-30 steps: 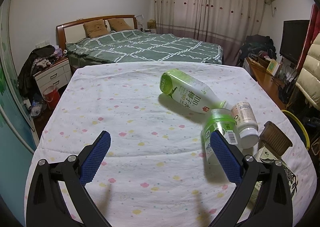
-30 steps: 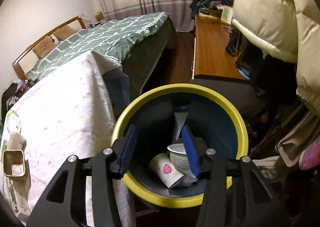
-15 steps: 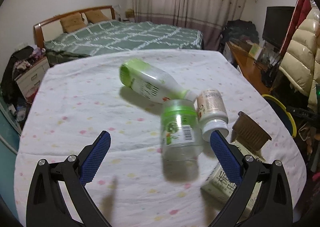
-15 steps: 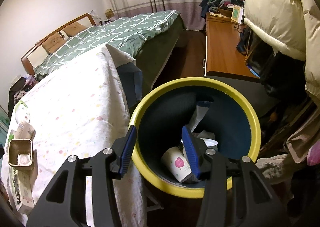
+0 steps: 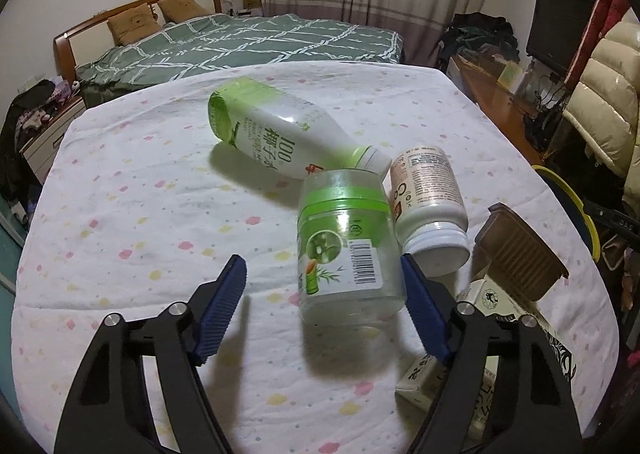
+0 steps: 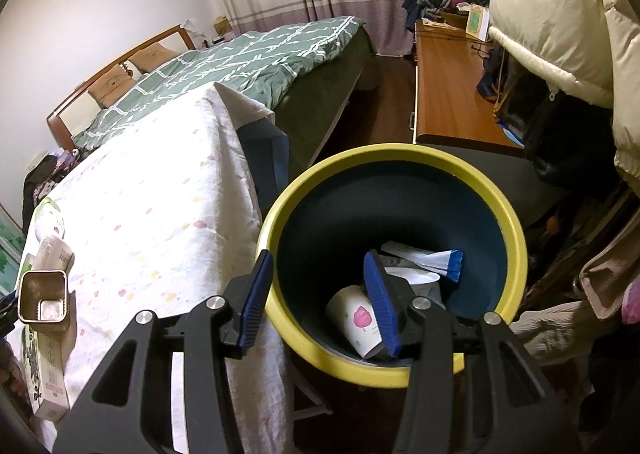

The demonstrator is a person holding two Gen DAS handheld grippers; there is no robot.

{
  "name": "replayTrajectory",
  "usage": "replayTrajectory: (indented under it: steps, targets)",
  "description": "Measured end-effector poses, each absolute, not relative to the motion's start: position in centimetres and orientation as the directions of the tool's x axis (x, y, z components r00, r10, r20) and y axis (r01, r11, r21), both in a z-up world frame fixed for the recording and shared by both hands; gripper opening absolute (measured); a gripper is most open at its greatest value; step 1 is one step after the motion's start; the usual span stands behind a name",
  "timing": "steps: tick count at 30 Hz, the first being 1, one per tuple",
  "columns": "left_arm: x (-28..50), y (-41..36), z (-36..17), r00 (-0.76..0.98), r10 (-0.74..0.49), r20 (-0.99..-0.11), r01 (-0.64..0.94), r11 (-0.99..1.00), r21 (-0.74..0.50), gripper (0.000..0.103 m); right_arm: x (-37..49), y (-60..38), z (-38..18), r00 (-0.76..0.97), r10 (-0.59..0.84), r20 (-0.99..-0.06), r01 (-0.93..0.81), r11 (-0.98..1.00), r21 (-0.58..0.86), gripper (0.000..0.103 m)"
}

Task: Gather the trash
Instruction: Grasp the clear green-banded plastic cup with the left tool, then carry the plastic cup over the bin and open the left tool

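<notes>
The left tool had just been closing around a clear plastic jar with a green band lying on the counter's dotted white cloth; its right pad touched the jar, its left pad stood apart, so it had not yet gripped. The right tool hung half-spread and empty over the yellow-rimmed dark bin holding a paper cup.

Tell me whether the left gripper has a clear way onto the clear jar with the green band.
Probably yes. The clear jar already lies between the closing fingers of the left gripper; the right pad is at its side, the left pad not yet touching. The white-capped bottle crowds one side.
</notes>
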State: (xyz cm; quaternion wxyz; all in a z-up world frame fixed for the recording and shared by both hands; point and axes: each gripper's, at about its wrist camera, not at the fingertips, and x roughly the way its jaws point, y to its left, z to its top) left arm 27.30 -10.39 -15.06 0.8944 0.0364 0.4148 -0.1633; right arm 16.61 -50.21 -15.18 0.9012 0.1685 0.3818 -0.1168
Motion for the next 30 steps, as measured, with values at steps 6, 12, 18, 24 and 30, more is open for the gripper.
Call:
replayTrajectory:
  steps: [6,12,18,24,30]
  targets:
    - [27.2,-10.4,-15.0,0.605,-0.291,-0.741,0.345,0.935,-0.085,0.056,16.7,-49.3,-15.3,0.683,-0.063,-0.728,0.316,0.924,0.217,0.045]
    - [26.8,-10.0,-14.2,0.618,-0.29,-0.731,0.347,0.935,-0.078,0.049,16.4,-49.1,-14.9,0.688,-0.061,-0.723,0.309,0.927,0.215,0.045]
    - [26.2,-9.3,-12.2,0.644,-0.301,-0.703,0.356,0.932,-0.072,0.049,16.1,-49.2,-14.6,0.692,-0.062,-0.719,0.307,0.927,0.216,0.045]
    - [25.4,-9.2,-10.0,0.678,-0.302,-0.67,0.361,0.931,-0.054,0.049,16.1,-49.0,-14.6,0.695,-0.051,-0.718,0.299,0.928,0.224,0.045]
    - [24.7,-9.7,-8.8,0.693,-0.302,-0.655,0.37,0.928,-0.036,0.049,15.7,-49.0,-14.4,0.7,-0.045,-0.712,0.294,0.928,0.23,0.045]
